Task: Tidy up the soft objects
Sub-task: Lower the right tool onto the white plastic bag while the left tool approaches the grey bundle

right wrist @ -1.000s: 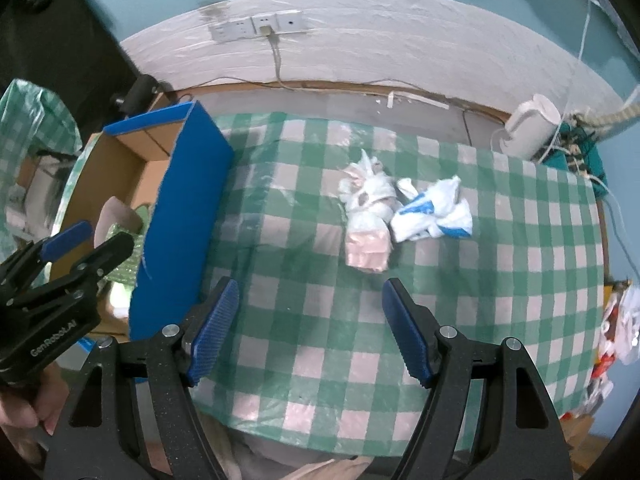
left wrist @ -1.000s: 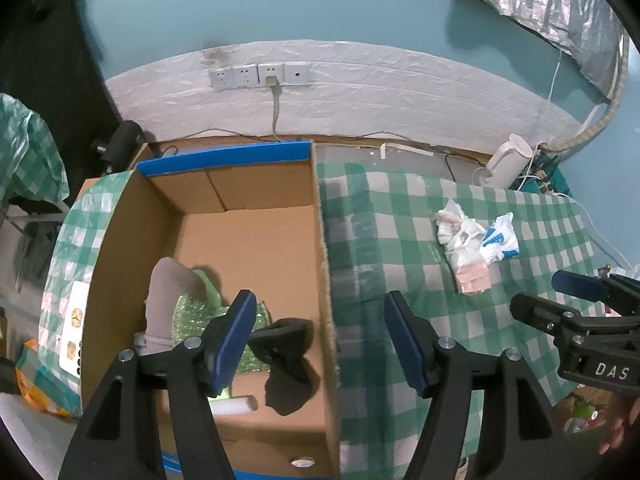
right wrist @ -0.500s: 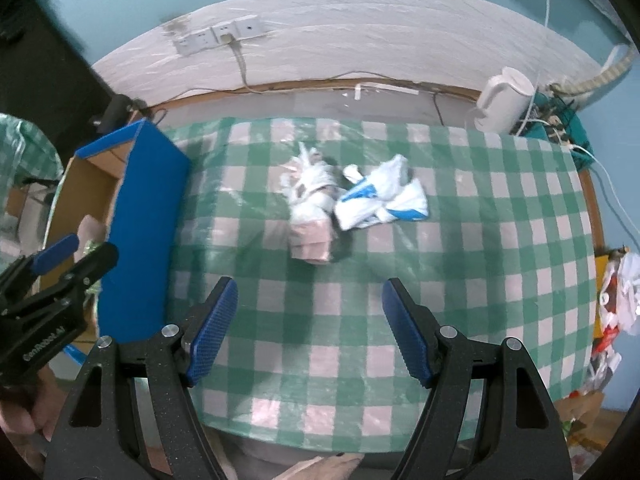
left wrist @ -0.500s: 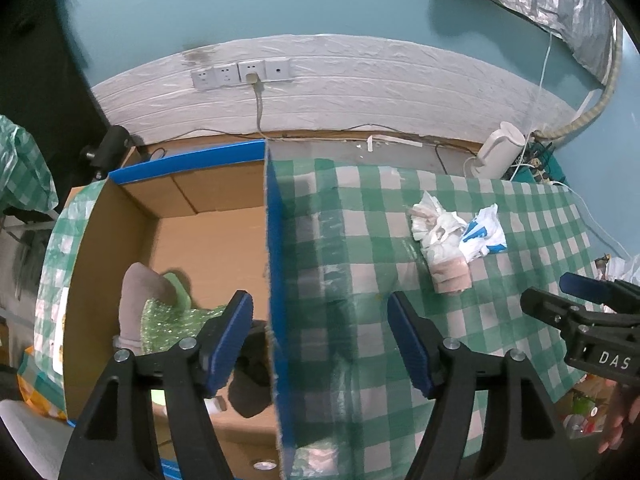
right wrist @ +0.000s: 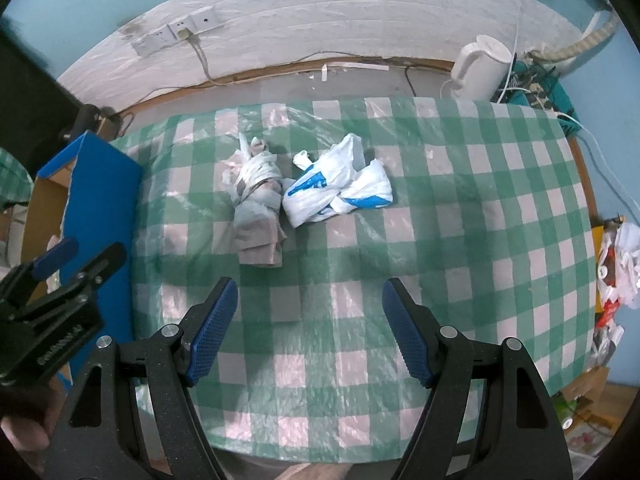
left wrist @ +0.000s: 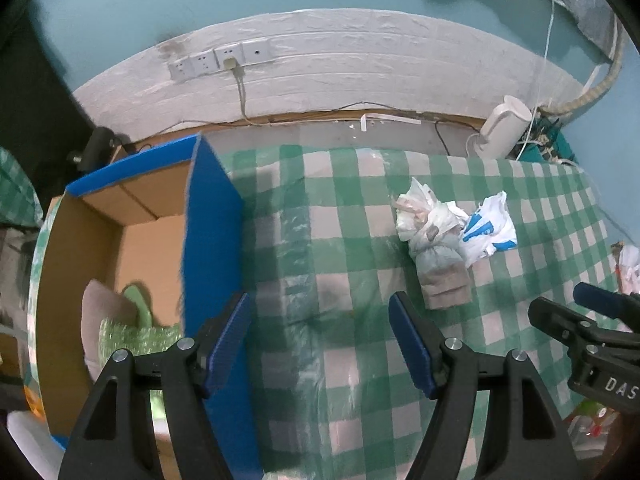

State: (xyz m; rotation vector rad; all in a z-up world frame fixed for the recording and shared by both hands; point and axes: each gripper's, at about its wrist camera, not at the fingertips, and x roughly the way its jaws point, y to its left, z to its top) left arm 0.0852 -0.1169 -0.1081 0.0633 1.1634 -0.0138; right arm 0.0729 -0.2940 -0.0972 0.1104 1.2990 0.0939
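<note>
While both tongs, left tongs (left wrist: 320,340) and right tongs (right wrist: 308,326), gape empty, we see the grey bundle (right wrist: 258,216) just beyond our right tongs, lengthwise away.

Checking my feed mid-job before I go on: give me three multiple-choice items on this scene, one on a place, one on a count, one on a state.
1. Where does the cardboard box stand relative to the checked tablecloth?
A. at its left edge
B. at its right edge
C. in its middle

2. How many soft bundles lie on the tablecloth?
A. one
B. two
C. four

3. What do the right gripper jaws hold?
A. a bag
B. a sock
C. nothing

Answers: 1 A, its blue wall borders the cloth's left side. 2 B, the grey cloth bundle and the white and blue plastic bag lie side by side. 3 C, the jaws stand apart over bare cloth.
</note>
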